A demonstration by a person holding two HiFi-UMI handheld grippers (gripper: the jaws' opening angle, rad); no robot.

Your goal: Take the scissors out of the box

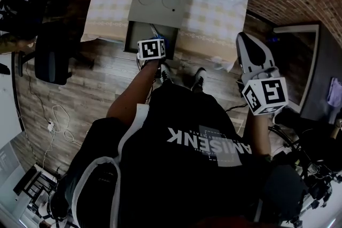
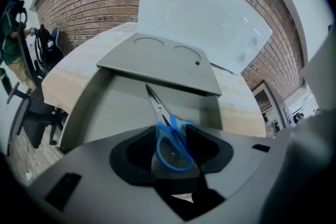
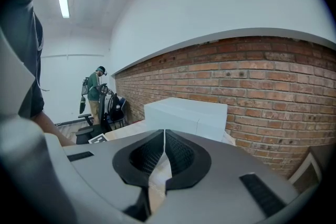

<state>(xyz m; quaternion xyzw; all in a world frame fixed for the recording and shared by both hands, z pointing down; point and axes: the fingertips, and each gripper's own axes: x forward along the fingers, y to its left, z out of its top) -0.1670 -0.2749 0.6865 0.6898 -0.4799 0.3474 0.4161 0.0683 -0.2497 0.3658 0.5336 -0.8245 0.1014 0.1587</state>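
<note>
Now pinches the blue handle of the scissors [image 2: 181, 128] between the jaws of the left gripper [image 2: 172, 153], low at centre of the left gripper view. Points the blades up the frame, over the inside of the open grey box [image 2: 100, 107]. Holds the right gripper [image 3: 164, 157] with jaws pressed together on nothing, below a white block [image 3: 184, 115] and a brick wall [image 3: 252, 81] at mid right.

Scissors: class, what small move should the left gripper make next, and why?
Probably lift the left gripper straight up, keeping its jaws closed. Its pads seem to sit against the blue handle of the scissors, whose blades still lie inside the grey box, so they look gripped but not yet out. The right gripper is shut, empty and off to the side.
</note>
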